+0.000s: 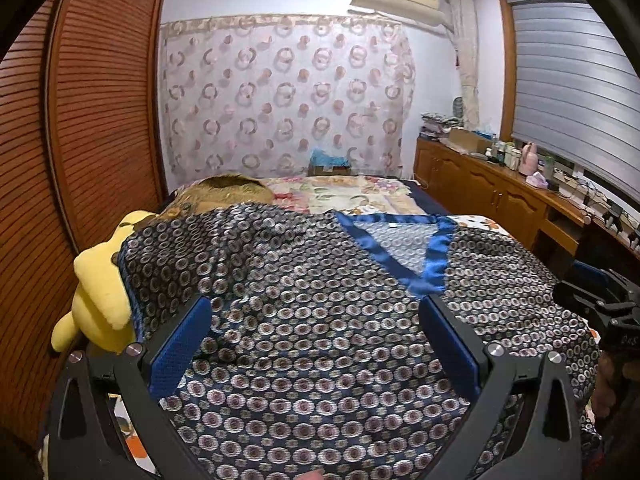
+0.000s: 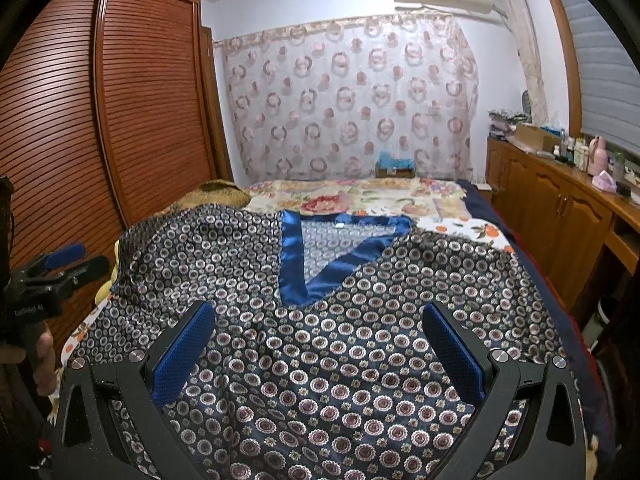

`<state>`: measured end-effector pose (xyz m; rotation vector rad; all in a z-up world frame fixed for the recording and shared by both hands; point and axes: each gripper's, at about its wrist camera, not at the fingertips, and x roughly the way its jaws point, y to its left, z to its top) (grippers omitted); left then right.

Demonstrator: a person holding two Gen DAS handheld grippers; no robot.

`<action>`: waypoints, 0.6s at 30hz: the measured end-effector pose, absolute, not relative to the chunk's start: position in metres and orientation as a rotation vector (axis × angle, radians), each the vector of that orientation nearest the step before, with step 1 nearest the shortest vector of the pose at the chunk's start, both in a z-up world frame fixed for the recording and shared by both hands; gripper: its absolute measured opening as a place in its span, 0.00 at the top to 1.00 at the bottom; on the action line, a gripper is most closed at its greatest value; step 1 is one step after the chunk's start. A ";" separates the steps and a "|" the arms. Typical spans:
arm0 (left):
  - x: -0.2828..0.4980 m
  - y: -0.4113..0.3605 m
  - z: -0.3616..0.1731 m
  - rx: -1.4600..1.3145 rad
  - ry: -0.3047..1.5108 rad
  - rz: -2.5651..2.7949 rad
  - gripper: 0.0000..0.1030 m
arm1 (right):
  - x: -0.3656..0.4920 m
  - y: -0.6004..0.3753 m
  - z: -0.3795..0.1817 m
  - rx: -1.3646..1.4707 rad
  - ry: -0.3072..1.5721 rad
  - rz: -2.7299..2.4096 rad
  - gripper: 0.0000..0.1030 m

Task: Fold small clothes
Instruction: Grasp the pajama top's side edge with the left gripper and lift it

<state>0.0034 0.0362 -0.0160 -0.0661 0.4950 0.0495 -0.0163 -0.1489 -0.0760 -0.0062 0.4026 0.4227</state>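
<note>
A dark blue satin top (image 1: 304, 320) with a ring pattern and a bright blue V-neck trim (image 1: 434, 256) lies spread flat on the bed; it also shows in the right wrist view (image 2: 340, 340). My left gripper (image 1: 316, 312) is open and empty, hovering over the garment's lower left part. My right gripper (image 2: 318, 316) is open and empty over the lower middle, just below the V-neck (image 2: 296, 264). Each gripper shows at the edge of the other's view: the right one (image 1: 608, 312) and the left one (image 2: 60, 268).
A yellow plush toy (image 1: 100, 296) lies at the bed's left edge beside the louvred wooden wardrobe (image 1: 80, 140). A floral quilt (image 2: 360, 196) covers the far bed. A wooden cabinet (image 2: 560, 208) with bottles runs along the right wall.
</note>
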 end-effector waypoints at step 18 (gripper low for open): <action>0.006 0.115 -0.040 -0.122 0.566 0.111 0.00 | -0.002 -0.134 -0.095 -0.060 0.540 0.485 0.00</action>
